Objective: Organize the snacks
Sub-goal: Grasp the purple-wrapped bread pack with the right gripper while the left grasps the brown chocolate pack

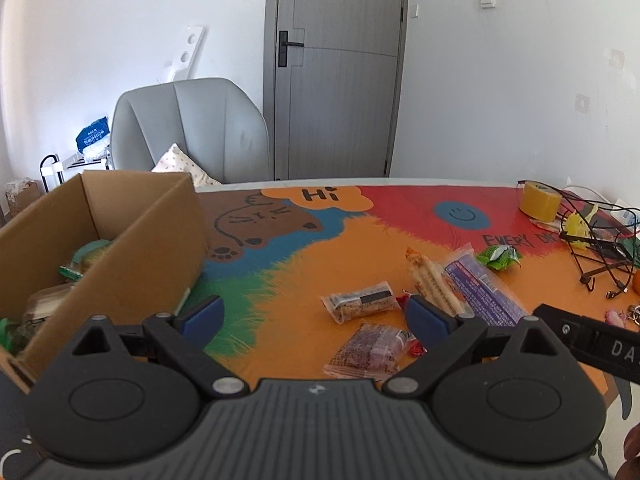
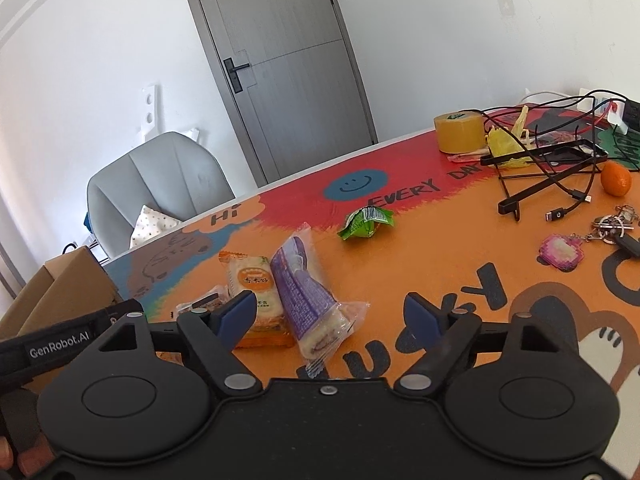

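Snacks lie loose on the bright painted tabletop [image 2: 460, 240], and they need to go into the cardboard box [image 1: 132, 240] that sits at the tabletop's left edge. A few snacks are in the box already.

The right gripper [image 2: 330, 316] is spread wide and holds nothing. The purple roll cake [image 2: 308, 300] lies between its blue pads, but the pads do not touch it. The orange cake pack [image 2: 252, 284] lies just beside the roll cake, touching it, close to the left pad. To do this step well, the gripper should come down so one pad is on each long side of the roll cake, then squeeze softly, since the cake is squishy. It should keep the left pad off the orange pack, or both packs may get pushed or pinched together.

The left gripper [image 1: 316, 314] is also spread wide and empty. It hangs low over the tabletop, near the box. The grain bar [image 1: 362, 302] and the dark purple pack [image 1: 370, 352] lie ahead of it, near its right pad. I think it is getting ready to pick one of these.

Both grippers tilt down toward the tabletop. A green snack [image 2: 366, 222] waits farther back, near the middle. At the far right corner are tape, cables, keys and an orange fruit, which are not snacks to pack.
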